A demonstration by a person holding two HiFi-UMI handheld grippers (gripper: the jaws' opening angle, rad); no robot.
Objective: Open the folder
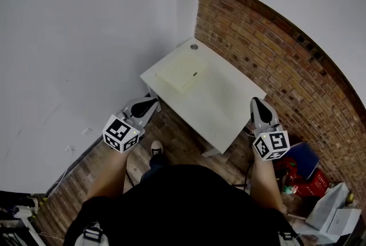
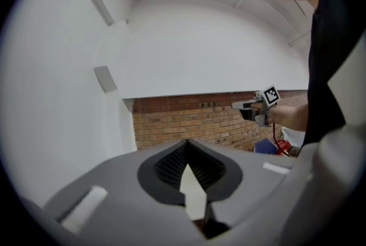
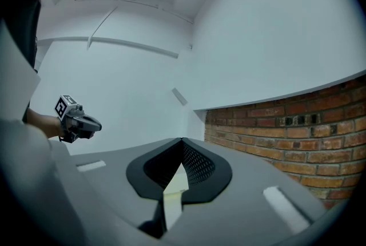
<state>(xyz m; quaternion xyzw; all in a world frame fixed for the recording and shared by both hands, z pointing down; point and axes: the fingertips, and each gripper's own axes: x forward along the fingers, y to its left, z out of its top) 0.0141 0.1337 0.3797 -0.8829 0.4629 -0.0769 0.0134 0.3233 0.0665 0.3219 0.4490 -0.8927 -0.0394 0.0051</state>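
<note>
While the folder [image 1: 182,72] is lying flat and closed on the far-left part of the white table [image 1: 229,107], near the corner with the round cable hole [image 1: 194,46], both grippers are hovering short of the table and well apart from the folder. The left gripper [image 1: 147,104] is showing its jaws pressed together with nothing between them. The right gripper [image 1: 258,106] is doing the same, tips meeting and empty. Both are pointing roughly level toward the brick wall [image 1: 274,50] rather than down at the tabletop.

The folder is looking pale, thin and low, so I am judging it light and likely to slide on the smooth surface if nudged from one side only. Its cover is probably flexible card or plastic, bending as it lifts rather than swinging up stiffly. A small dark mark [image 1: 195,74] near its right edge may be a clasp or tab, but it is too small to tell, and which edge is the spine I cannot tell either.

The sensible hold, I am thinking, is one gripper pinning the lower leaf near the spine while the other is pinching only the top cover at its free edge, jaws opened just narrowly
</note>
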